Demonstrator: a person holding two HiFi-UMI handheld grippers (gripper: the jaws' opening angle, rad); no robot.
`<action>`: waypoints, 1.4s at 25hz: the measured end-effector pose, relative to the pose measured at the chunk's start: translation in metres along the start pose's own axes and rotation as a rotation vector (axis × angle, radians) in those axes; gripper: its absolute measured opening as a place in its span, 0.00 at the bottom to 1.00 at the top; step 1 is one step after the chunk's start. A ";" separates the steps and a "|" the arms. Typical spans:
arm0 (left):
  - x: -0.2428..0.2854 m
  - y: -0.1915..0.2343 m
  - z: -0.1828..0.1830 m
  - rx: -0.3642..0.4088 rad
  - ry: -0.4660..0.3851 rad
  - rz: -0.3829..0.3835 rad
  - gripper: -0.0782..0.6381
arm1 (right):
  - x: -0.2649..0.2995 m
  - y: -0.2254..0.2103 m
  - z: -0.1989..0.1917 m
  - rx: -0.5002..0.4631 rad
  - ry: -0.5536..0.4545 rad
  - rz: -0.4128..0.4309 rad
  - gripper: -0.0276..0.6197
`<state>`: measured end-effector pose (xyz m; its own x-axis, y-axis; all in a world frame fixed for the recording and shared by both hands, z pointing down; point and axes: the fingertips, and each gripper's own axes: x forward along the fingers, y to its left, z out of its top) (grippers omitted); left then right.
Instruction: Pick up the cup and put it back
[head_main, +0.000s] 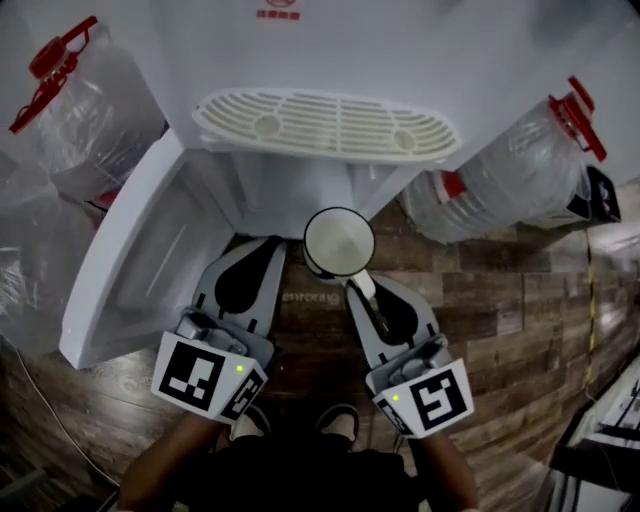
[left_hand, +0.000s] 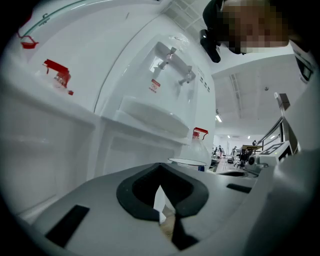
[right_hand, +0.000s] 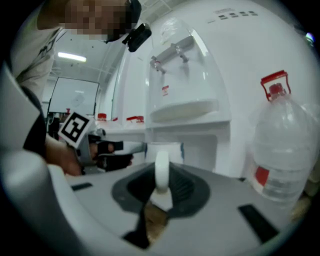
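White cup (head_main: 339, 242), round, dark rim, loop handle. It hangs in the air over the wood floor (head_main: 500, 330), just in front of the water dispenser (head_main: 300, 60) and lower than its drip tray (head_main: 325, 125). The right claw (head_main: 358, 287) is clamped on the cup's handle and points at the dispenser. The left claw (head_main: 268, 250) sits just beside it, parallel, closed and empty.

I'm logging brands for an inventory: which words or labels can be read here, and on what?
Red print atop the water dispenser: too blurred to read.
Pale lettering on the floor: too faint to quote.
Red tag under the taps: too small.
Cup: no print visible.
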<state>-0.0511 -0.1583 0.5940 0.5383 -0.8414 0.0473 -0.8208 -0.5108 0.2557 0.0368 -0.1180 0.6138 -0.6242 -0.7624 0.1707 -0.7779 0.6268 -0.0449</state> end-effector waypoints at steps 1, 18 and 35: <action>-0.001 -0.006 0.008 0.007 0.007 -0.017 0.12 | -0.004 0.001 0.010 -0.007 -0.001 -0.001 0.15; -0.043 -0.079 0.260 -0.011 0.005 -0.028 0.12 | -0.081 0.048 0.260 0.033 -0.027 -0.003 0.15; -0.070 -0.174 0.551 0.044 0.025 -0.043 0.12 | -0.160 0.073 0.563 0.139 -0.053 -0.026 0.15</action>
<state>-0.0510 -0.1076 0.0139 0.5777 -0.8139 0.0613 -0.8039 -0.5543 0.2155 0.0387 -0.0403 0.0290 -0.6041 -0.7876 0.1218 -0.7939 0.5815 -0.1775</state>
